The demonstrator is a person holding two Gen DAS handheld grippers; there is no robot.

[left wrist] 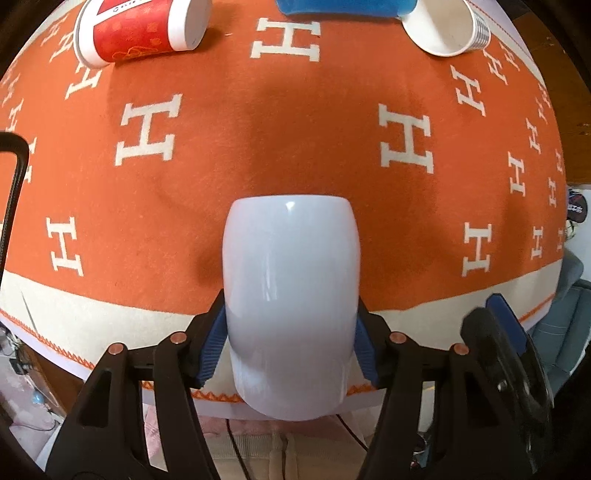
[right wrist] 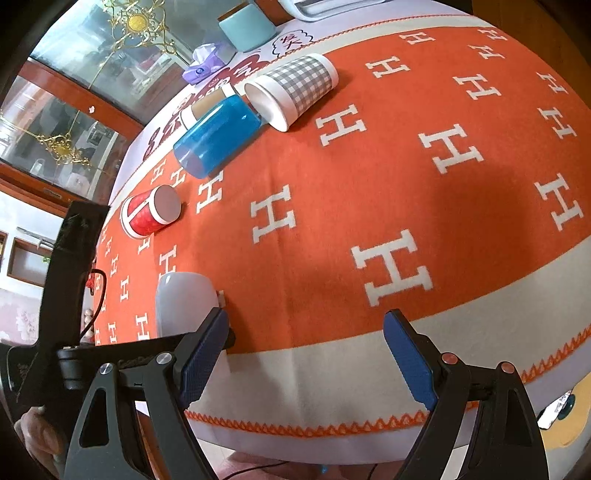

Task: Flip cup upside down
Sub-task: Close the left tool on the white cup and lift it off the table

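Observation:
A glossy white cup (left wrist: 290, 295) is clamped between the blue pads of my left gripper (left wrist: 291, 347), its far end toward the orange cloth; which end is the mouth I cannot tell. It also shows in the right wrist view (right wrist: 184, 302) at the lower left. My right gripper (right wrist: 303, 354) is open and empty above the cloth's white border, to the right of the cup. Its tip shows in the left wrist view (left wrist: 506, 325).
On the orange H-patterned tablecloth (right wrist: 369, 177) several cups lie on their sides: a red paper cup (right wrist: 151, 214), a blue plastic cup (right wrist: 218, 134) and a grey-checked paper cup (right wrist: 295, 88). A teal container (right wrist: 247, 26) and a purple tissue pack (right wrist: 207, 61) stand beyond.

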